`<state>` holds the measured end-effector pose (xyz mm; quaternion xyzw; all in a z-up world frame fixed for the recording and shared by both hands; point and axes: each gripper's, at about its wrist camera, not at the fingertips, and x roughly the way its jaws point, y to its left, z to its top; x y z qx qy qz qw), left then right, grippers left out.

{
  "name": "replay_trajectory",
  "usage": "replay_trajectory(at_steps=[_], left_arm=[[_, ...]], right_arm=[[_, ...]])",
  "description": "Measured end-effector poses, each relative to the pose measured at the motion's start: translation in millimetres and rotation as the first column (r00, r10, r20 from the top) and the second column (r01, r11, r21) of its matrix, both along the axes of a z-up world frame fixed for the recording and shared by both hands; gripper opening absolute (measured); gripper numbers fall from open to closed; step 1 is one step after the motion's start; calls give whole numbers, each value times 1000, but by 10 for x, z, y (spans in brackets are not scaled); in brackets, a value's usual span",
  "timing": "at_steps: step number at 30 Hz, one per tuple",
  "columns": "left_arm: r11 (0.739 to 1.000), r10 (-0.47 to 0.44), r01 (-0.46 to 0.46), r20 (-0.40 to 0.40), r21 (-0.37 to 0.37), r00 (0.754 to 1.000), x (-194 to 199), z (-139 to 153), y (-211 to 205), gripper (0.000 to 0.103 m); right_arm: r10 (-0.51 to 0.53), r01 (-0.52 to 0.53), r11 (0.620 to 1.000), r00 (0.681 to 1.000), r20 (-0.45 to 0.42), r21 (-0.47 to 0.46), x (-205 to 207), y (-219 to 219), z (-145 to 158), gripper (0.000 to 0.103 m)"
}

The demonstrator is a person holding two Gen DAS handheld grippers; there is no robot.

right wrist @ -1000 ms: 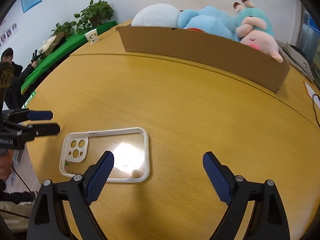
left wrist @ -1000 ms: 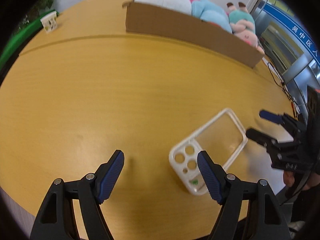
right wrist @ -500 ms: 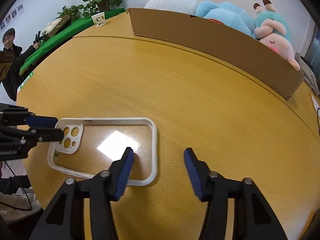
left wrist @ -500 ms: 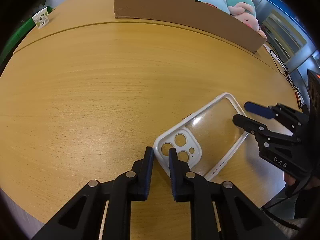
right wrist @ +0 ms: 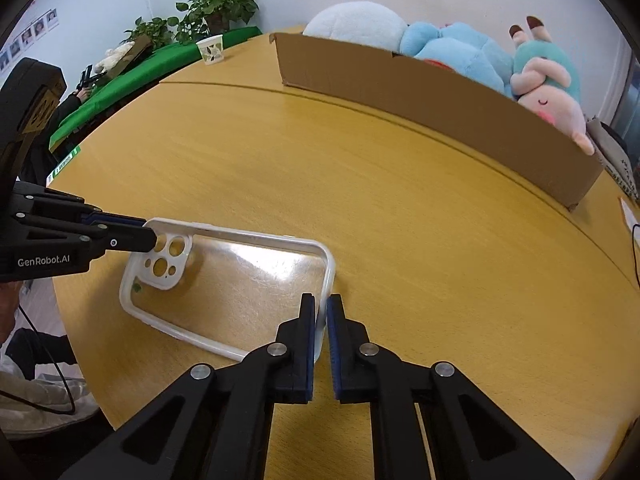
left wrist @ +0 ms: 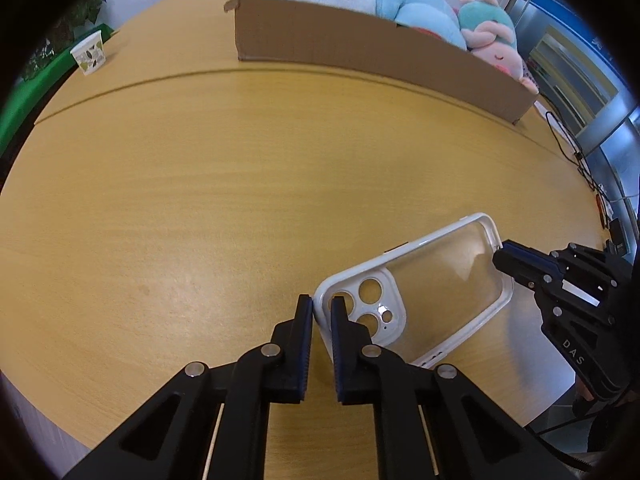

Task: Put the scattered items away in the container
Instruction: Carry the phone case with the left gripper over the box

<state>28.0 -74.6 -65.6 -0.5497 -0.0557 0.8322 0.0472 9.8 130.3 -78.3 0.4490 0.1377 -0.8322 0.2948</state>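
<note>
A white-rimmed, clear-backed case (left wrist: 420,288) is seen on a yellow wood-grain table (left wrist: 200,200). Black grippers with blue pads (right wrist: 307,344) are shown. A brown box (right wrist: 420,108) is filled with white, blue and teal-and-pink plush toys (right wrist: 460,52). A white cup (left wrist: 89,53) is patterned with green leaves.

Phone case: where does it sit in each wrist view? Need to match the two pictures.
Left wrist: phone case lower right of centre, camera-hole end pinched by the left gripper at the bottom.
Right wrist: lower left of centre, camera-hole end toward the left edge, its other end pinched by the right gripper.
Shared landmark: cardboard box of plush toys across the top of both views.
</note>
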Motion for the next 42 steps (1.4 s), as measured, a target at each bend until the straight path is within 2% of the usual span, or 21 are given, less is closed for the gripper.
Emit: replay_trajectory(at_steps=[5,8,11,15,18,23,28,32,35,38,42], left_arm=[[999,-33,33,-77,3,996,-130,305,50,8],[998,-59,59,-156,-2,986,-271,581,114,8],[997,-76,75,-250,-12,965,-400,909,163,7],[995,-99,99,-372,-18,923,-612,1408,216,8],[992,-122,114,-461,-46,879,-797,1831,240,8],[987,-157,120,-580,-103,799,-1150,2514,254,8],[986,-169,134,-625,-102,762,-1679,3031,171,8],[983,-183,149,-632,-106,753,-2168,3211,145,8],[983,-185,152,-617,-106,765,-2581,3168,164,7],[983,-182,154,-581,-98,793,-2976,3004,163,7],[981,-196,166,-523,-105,830,-3473,2653,207,7]], right_arm=[[-50,49,997,998,-22,-57,-70,96,198,7],[-77,71,994,994,-81,-78,-124,172,448,7],[-90,79,994,982,-165,-76,-198,197,759,7],[-110,92,993,955,-276,-76,-344,234,1258,7],[-117,95,992,923,-366,-78,-473,251,1674,7],[-147,117,989,873,-465,-94,-790,245,2306,7],[-170,123,985,836,-522,-123,-1216,211,2895,7],[-187,139,982,818,-544,-127,-1642,159,3212,7],[-205,161,979,817,-538,-128,-1982,115,3257,7],[-233,188,972,831,-505,-139,-2386,82,3137,7],[-265,227,964,855,-446,-138,-2922,74,2814,7]])
